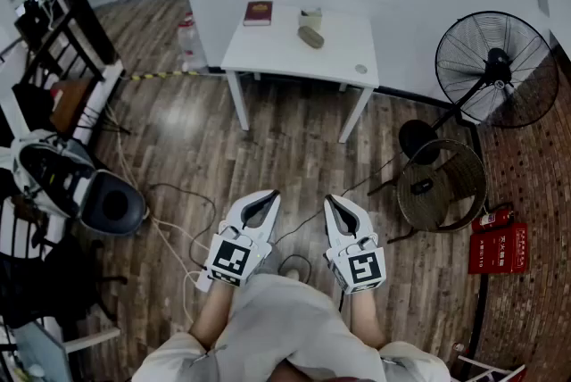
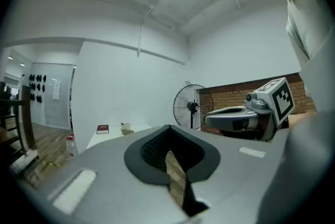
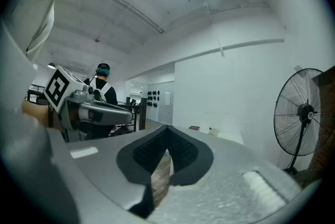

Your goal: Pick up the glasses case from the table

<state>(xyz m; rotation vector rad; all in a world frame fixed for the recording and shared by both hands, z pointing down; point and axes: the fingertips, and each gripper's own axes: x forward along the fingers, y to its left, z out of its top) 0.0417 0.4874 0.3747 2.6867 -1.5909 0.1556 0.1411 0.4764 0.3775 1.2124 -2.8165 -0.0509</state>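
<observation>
The glasses case [image 1: 310, 37], an olive-grey oblong, lies on a white table [image 1: 335, 59] far ahead across the wooden floor, beside a red book [image 1: 257, 12] and a small cup [image 1: 311, 17]. In the left gripper view the case [image 2: 127, 132] is tiny, next to the book [image 2: 102, 129]. My left gripper [image 1: 272, 193] [image 2: 167, 127] and right gripper [image 1: 328, 198] [image 3: 167, 127] are held level side by side near my body, well short of the table. Both are shut with nothing between the jaws.
A standing fan [image 1: 496, 68] and a wicker stool [image 1: 441, 186] are to the right of the table, with a red extinguisher box [image 1: 500, 248] nearer. Cables [image 1: 178, 228] trail over the floor at left, beside a black round bin [image 1: 114, 206]. A bottle [image 1: 186, 37] stands left of the table.
</observation>
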